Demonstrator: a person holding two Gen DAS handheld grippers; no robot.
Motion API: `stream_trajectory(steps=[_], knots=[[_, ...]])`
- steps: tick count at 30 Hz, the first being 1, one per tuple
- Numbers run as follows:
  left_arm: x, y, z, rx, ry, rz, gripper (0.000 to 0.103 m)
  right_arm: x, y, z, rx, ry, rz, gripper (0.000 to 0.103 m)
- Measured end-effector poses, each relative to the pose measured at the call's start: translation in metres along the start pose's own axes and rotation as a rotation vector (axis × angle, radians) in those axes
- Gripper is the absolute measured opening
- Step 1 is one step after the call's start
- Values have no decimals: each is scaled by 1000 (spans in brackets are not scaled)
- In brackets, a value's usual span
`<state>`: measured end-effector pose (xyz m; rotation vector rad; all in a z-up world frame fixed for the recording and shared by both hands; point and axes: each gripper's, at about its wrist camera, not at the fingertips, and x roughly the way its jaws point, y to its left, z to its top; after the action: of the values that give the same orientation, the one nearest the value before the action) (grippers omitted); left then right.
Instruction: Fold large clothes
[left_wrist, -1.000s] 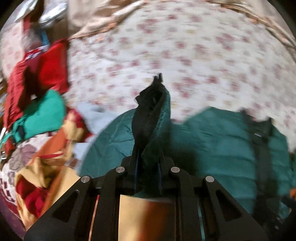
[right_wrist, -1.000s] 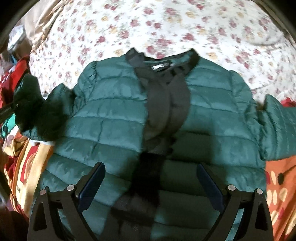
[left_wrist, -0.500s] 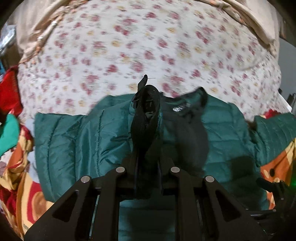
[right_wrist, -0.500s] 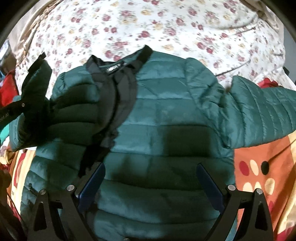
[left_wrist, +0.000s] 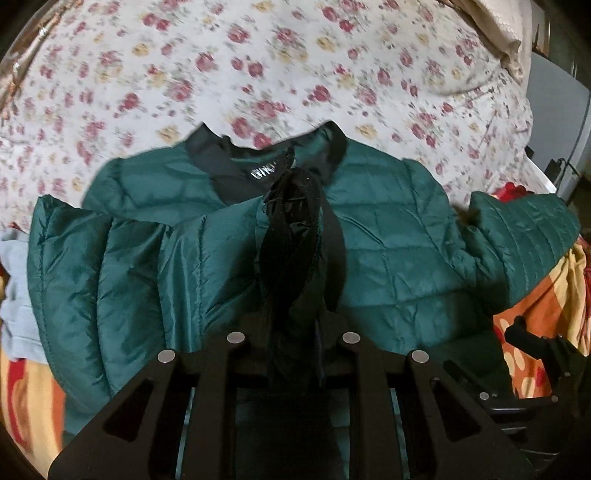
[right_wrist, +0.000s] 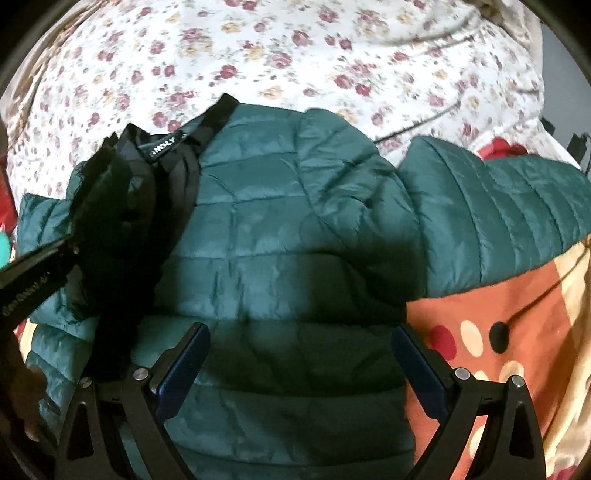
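A dark green quilted puffer jacket (left_wrist: 388, 236) lies front-up on a bed covered by a white floral bedsheet (left_wrist: 258, 62), its black collar (left_wrist: 332, 144) toward the far side and a small label showing inside the neck. The jacket's left sleeve (left_wrist: 122, 266) is folded across the chest, its black cuff (left_wrist: 291, 229) standing up between the fingers of the left gripper (left_wrist: 291, 332). The jaws of that gripper are narrow and just starting to open, with the cuff still caught between them. In the right wrist view the same cuff (right_wrist: 110, 206) appears at the left, with the left gripper (right_wrist: 70, 251) reaching in from the left edge over the black zipper placket (right_wrist: 177, 173).

The right gripper (right_wrist: 299, 354) hovers above the jacket's lower body with its blue-padded fingers (right_wrist: 184, 362) spread wide and nothing between them. The other sleeve (right_wrist: 498, 214) stretches out to the right, its end resting on an orange cloth with cream and black dots (right_wrist: 480, 332). A pale grey garment (left_wrist: 14, 288) lies under the jacket's left edge, near a red and yellow patterned cloth (left_wrist: 26, 398).
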<state>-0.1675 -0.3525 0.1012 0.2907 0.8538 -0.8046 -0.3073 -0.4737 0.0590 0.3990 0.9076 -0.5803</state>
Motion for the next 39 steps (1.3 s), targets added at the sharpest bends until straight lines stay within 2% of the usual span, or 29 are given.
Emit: stream_trajectory(steps=[1, 3, 5, 7, 10, 14, 18, 22, 23, 24, 26, 27, 28, 31, 34, 37, 39], knots=[[4, 1, -1, -13, 9, -26, 27, 1, -2, -1, 5, 4, 5, 98], [8, 6, -3, -52, 33, -88, 57, 1, -3, -2, 8, 5, 11, 98], [4, 13, -3, -80, 43, -144, 70, 0, -3, -3, 9, 5, 14, 98], [-7, 20, -3, -82, 33, -163, 71, -1, -1, -3, 17, 3, 26, 98], [-31, 36, -5, -57, 11, -125, 71, -3, 7, -1, 23, -5, 51, 98], [-58, 75, -11, -97, 5, -73, 71, 0, 25, 8, 25, -15, 105, 98], [-80, 121, -23, -144, -35, 62, 71, 19, 54, 26, 12, -10, 156, 98], [-78, 161, -35, -220, -49, 162, 72, 46, 74, 44, 18, 10, 182, 98], [-73, 168, -37, -235, -36, 178, 72, 54, 79, 48, 22, 15, 195, 91], [-67, 174, -39, -251, -20, 189, 72, 60, 82, 50, 25, 19, 221, 63], [-59, 183, -42, -280, -8, 190, 71, 64, 89, 52, 15, 16, 278, 30], [-56, 186, -42, -290, -9, 187, 72, 57, 93, 54, -17, -7, 263, 19], [-54, 189, -42, -295, -10, 185, 72, 46, 96, 56, -61, -53, 245, 13], [-46, 189, -40, -295, -9, 179, 72, 15, 85, 63, -92, -186, 187, 12], [-35, 186, -38, -278, -3, 192, 72, 3, 58, 71, -64, -262, 53, 10], [-22, 182, -39, -261, 22, 214, 71, 19, 32, 77, -25, -243, -35, 10], [-16, 180, -40, -247, 33, 225, 72, 43, 21, 76, -5, -201, -80, 10]])
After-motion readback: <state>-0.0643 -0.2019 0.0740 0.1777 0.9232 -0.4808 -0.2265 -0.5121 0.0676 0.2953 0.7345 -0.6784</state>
